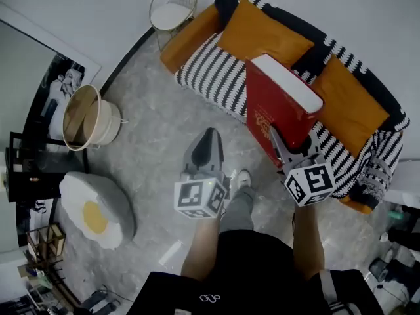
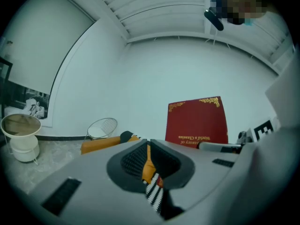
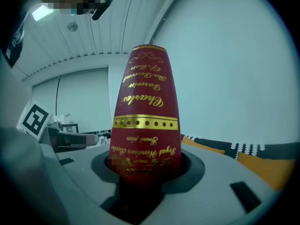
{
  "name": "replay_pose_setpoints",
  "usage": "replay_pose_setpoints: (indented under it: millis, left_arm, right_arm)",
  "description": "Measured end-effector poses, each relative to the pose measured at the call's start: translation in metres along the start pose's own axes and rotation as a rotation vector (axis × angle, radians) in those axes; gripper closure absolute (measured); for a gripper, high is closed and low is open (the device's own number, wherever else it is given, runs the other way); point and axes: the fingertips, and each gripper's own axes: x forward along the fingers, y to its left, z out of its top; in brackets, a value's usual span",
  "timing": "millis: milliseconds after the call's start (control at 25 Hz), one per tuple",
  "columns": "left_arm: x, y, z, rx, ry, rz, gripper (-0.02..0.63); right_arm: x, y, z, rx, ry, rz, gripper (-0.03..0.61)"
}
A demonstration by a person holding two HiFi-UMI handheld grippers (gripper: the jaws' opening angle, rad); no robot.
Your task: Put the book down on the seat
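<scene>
A thick red book (image 1: 275, 110) with gold lettering and white page edges stands upright over the striped sofa seat (image 1: 210, 71). My right gripper (image 1: 281, 142) is shut on its lower end. In the right gripper view the book's spine (image 3: 145, 107) rises straight out from between the jaws of the right gripper (image 3: 144, 170). My left gripper (image 1: 208, 136) hangs over the floor, left of the book and apart from it, its jaws shut and holding nothing. The left gripper view shows the left gripper (image 2: 147, 146) with only a thin slit between its pads, and the book's cover (image 2: 197, 121) off to the right.
The black-and-white sofa has orange cushions (image 1: 262, 28) along its back and arm. A wire chair (image 1: 174, 5) stands at its far end. A white basket (image 1: 88, 120) and an egg-shaped cushion (image 1: 95, 215) lie on the marble floor at left. The person's shoe (image 1: 241, 178) is below.
</scene>
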Motion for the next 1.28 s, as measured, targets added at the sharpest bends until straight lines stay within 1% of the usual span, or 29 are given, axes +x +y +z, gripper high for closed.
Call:
replay_pose_setpoints:
  millis: [120,240,480,600,720,840,1040,1280]
  left_arm:
    - [0.025,0.007,0.007,-0.028,-0.003,-0.025,0.584]
    - [0.043,0.012,0.017,-0.035,-0.018,-0.042,0.586]
    - [0.061,0.031,0.040,0.023,-0.047,-0.015,0.584]
    - [0.069,0.046,0.045,0.027,-0.044,0.000,0.584]
    - [0.073,0.063,0.048,0.000,-0.043,0.012,0.584]
    - [0.075,0.076,0.054,-0.043,-0.070,0.023,0.584]
    - [0.087,0.068,0.062,-0.068,-0.095,-0.005,0.584]
    - [0.082,0.056,0.084,-0.057,-0.151,-0.037,0.584]
  right_arm:
    - [0.021,-0.002,0.011,-0.024,0.011,0.006,0.370]
    - [0.041,-0.001,0.023,-0.045,0.015,0.016,0.371]
    - [0.078,0.007,0.043,-0.086,0.014,0.039,0.370]
    - [0.094,0.010,0.048,-0.085,0.010,0.048,0.370]
    - [0.108,0.015,0.053,-0.083,0.007,0.055,0.370]
    - [0.115,0.020,0.054,-0.091,0.016,0.057,0.370]
    - [0.112,0.009,0.060,-0.123,0.031,0.033,0.370]
    - [0.107,0.009,0.085,-0.132,-0.026,0.031,0.370]
